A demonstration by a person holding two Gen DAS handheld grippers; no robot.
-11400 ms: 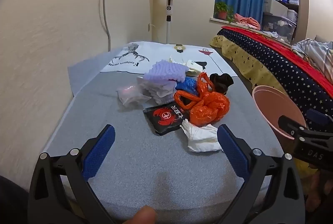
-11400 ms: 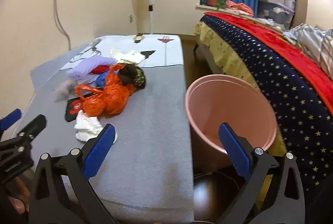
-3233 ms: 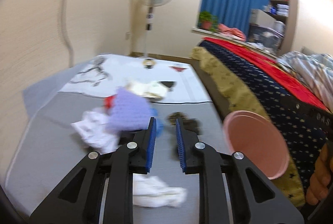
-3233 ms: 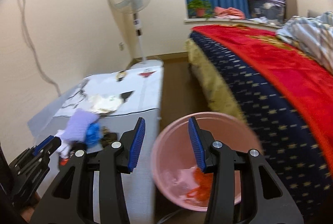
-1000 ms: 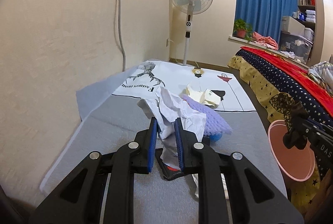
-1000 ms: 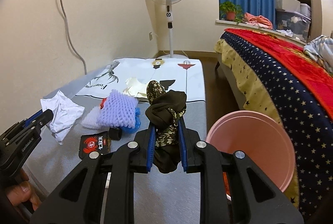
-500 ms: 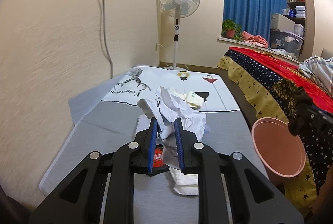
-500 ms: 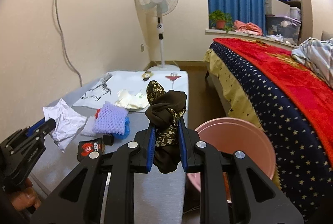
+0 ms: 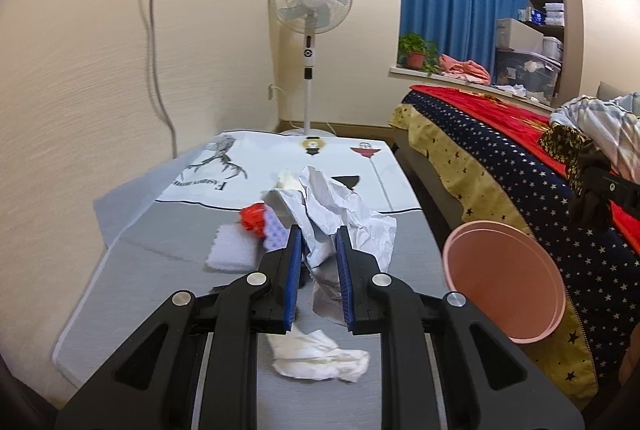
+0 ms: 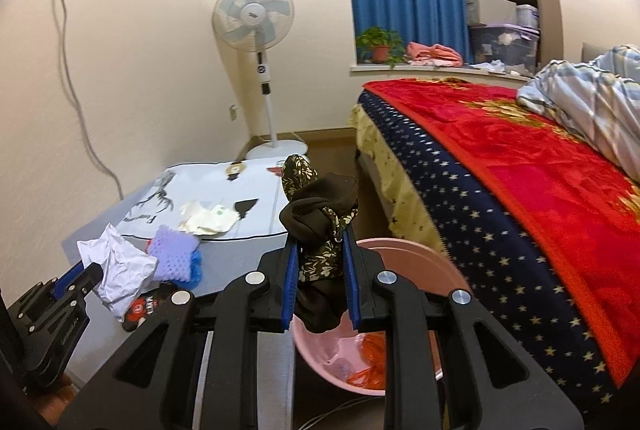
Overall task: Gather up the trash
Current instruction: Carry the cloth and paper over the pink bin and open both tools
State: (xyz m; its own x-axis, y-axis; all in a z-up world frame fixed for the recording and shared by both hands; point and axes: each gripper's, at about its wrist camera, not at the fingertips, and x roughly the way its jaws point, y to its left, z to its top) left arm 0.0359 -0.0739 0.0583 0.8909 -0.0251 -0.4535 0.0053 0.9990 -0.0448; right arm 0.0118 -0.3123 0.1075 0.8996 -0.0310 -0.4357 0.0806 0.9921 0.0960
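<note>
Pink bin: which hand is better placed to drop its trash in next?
Right. The right gripper holds the dark cloth almost over the pink bin; the left gripper, with crumpled paper, is above the table.

So we've got our left tool [image 9: 318, 244] clamped on a crumpled white paper sheet [image 9: 340, 214] above the grey worktop [image 9: 160, 294], with a round pink plastic bin [image 9: 504, 284] off right.

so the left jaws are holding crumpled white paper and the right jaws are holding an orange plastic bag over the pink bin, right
Not quite. The right gripper holds a dark floral cloth, as the right wrist view shows; the orange plastic lies inside the pink bin. The left gripper does hold crumpled white paper.
</note>
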